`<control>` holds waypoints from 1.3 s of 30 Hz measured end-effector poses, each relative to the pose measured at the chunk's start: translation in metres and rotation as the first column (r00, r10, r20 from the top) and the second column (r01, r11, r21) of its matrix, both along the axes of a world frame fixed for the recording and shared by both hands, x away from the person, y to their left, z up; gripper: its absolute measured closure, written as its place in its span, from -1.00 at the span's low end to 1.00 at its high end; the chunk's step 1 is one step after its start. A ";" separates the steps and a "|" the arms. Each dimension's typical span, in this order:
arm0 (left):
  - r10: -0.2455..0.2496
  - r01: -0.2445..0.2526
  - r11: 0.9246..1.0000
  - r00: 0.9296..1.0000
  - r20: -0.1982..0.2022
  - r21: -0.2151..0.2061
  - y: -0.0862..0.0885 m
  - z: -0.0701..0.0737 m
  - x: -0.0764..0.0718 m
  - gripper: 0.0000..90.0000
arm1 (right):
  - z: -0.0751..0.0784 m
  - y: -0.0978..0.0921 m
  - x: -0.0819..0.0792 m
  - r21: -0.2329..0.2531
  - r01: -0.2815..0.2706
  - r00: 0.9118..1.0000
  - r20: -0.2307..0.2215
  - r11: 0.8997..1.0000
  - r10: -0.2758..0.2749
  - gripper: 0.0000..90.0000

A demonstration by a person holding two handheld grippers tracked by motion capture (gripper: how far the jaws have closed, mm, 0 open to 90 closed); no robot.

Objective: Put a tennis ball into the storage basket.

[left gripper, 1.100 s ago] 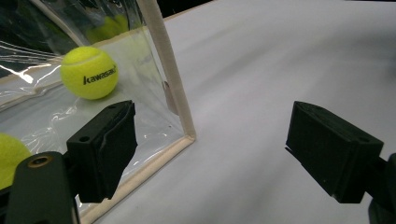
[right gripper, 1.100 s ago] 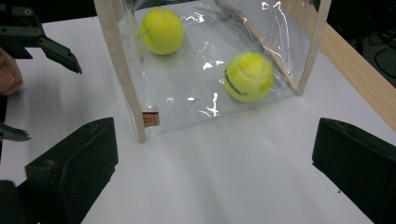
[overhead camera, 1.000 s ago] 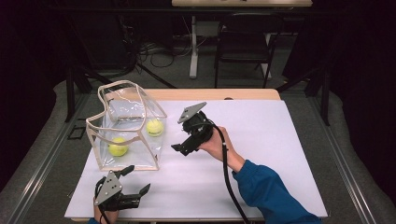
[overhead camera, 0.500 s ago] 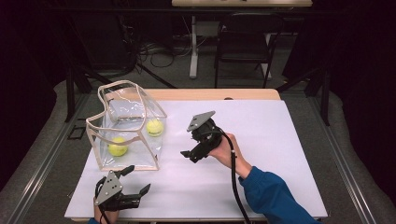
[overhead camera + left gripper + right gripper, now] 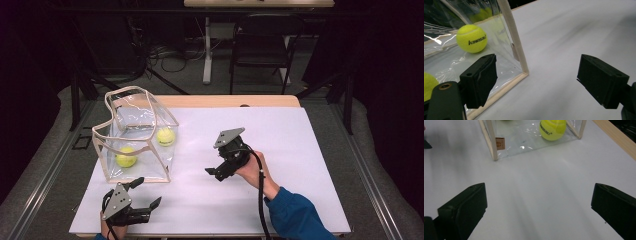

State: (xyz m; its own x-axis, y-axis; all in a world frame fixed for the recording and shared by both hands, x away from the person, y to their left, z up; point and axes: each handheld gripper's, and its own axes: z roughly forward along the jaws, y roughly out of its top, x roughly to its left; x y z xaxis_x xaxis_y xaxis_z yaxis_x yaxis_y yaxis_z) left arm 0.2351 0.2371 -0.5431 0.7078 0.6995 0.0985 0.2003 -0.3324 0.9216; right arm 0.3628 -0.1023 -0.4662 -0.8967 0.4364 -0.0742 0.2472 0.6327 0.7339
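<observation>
A clear plastic bag [image 5: 136,112] with beige trim stands open at the table's left. Inside it lie two yellow tennis balls, one [image 5: 165,136] at the right and one [image 5: 126,157] nearer the front. My left gripper [image 5: 148,191] rests near the front edge just below the bag, open and holding nothing. In the left gripper view its gripper [image 5: 536,80] straddles the bag's corner edge [image 5: 520,60], with a ball [image 5: 471,38] behind the plastic. My right gripper [image 5: 216,169] hovers mid-table, right of the bag, open. In the right gripper view its gripper [image 5: 537,205] faces the bag [image 5: 491,142] and one ball [image 5: 552,128].
A white sheet [image 5: 300,150] covers the table, with a wooden strip [image 5: 225,101] along the far edge. A small brown label [image 5: 500,143] hangs on the bag's side. A dark chair [image 5: 260,45] and cables stand beyond the table.
My right gripper has drawn back from the bag, moving right and toward the near edge, still open. The left gripper, bag and balls have stayed put.
</observation>
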 end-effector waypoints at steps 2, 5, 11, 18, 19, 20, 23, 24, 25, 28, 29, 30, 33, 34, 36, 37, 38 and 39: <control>0.000 0.000 1.000 1.000 0.003 -0.001 0.000 0.000 0.000 -0.64 | -0.002 -0.004 -0.002 -0.010 0.004 1.000 0.007 1.000 -0.004 -1.00; 0.001 -0.001 1.000 1.000 0.001 -0.001 0.000 0.000 0.000 -0.64 | -0.006 -0.011 -0.005 -0.012 0.015 1.000 0.009 1.000 -0.015 -1.00; 0.001 -0.001 1.000 1.000 0.002 0.000 0.000 0.000 0.000 -0.64 | -0.015 -0.023 -0.011 -0.021 0.041 0.999 0.003 0.999 -0.041 -1.00; 0.002 -0.002 1.000 1.000 0.000 0.000 0.000 0.000 0.000 -0.64 | -0.024 -0.036 -0.017 -0.019 0.063 0.998 -0.004 0.998 -0.063 -1.00; 0.001 -0.001 1.000 1.000 0.000 0.000 0.000 0.000 0.000 -0.64 | -0.026 -0.038 -0.019 -0.022 0.069 0.998 -0.006 0.997 -0.069 -1.00; 0.000 0.000 1.000 1.000 0.000 0.002 0.000 0.000 0.000 -0.64 | -0.027 -0.039 -0.019 -0.024 0.071 0.997 -0.008 0.997 -0.072 -1.00; 0.001 -0.001 1.000 1.000 -0.001 0.003 0.000 0.000 0.000 -0.64 | -0.031 -0.045 -0.022 -0.032 0.083 0.996 -0.012 0.996 -0.083 -1.00; 0.001 -0.001 1.000 1.000 0.001 0.002 0.000 0.000 0.000 -0.64 | -0.032 -0.047 -0.023 -0.031 0.087 0.996 -0.010 0.996 -0.088 -1.00; 0.001 -0.001 1.000 1.000 0.001 0.001 0.000 0.000 0.000 -0.64 | -0.033 -0.050 -0.023 -0.029 0.092 0.996 -0.012 0.995 -0.092 -1.00; 0.002 -0.002 1.000 1.000 -0.001 0.004 0.000 0.000 0.000 -0.64 | -0.037 -0.056 -0.026 -0.029 0.105 0.994 -0.019 0.994 -0.106 -1.00; 0.002 -0.002 1.000 1.000 0.000 0.004 0.000 0.000 0.000 -0.64 | -0.039 -0.059 -0.028 -0.034 0.108 0.994 -0.018 0.994 -0.109 -1.00; 0.001 -0.001 1.000 1.000 0.001 0.002 0.000 0.000 0.000 -0.64 | -0.040 -0.060 -0.028 -0.035 0.109 0.994 -0.016 0.993 -0.110 -1.00; 0.003 -0.003 1.000 1.000 -0.001 0.000 0.000 0.000 0.001 -0.64 | -0.044 -0.067 -0.032 -0.040 0.125 0.992 -0.019 0.991 -0.126 -1.00; 0.002 -0.002 1.000 1.000 -0.001 0.000 0.000 -0.001 0.001 -0.64 | -0.045 -0.069 -0.033 -0.040 0.128 0.991 -0.022 0.991 -0.129 -1.00; 0.004 -0.004 1.000 1.000 -0.003 0.004 -0.001 -0.001 0.001 -0.64 | -0.048 -0.074 -0.035 -0.038 0.139 0.990 -0.025 0.990 -0.140 -1.00; 0.005 -0.005 1.000 1.000 -0.003 0.004 -0.001 -0.001 0.001 -0.64 | -0.049 -0.077 -0.036 -0.039 0.144 0.989 -0.026 0.989 -0.145 -1.00; 0.006 -0.006 1.000 1.000 -0.003 0.004 -0.001 -0.001 0.001 -0.64 | -0.050 -0.079 -0.037 -0.036 0.149 0.988 -0.028 0.988 -0.150 -1.00; 0.005 -0.005 1.000 1.000 -0.002 0.005 -0.001 -0.001 0.001 -0.64 | -0.051 -0.081 -0.038 -0.034 0.154 0.987 -0.029 0.987 -0.155 -1.00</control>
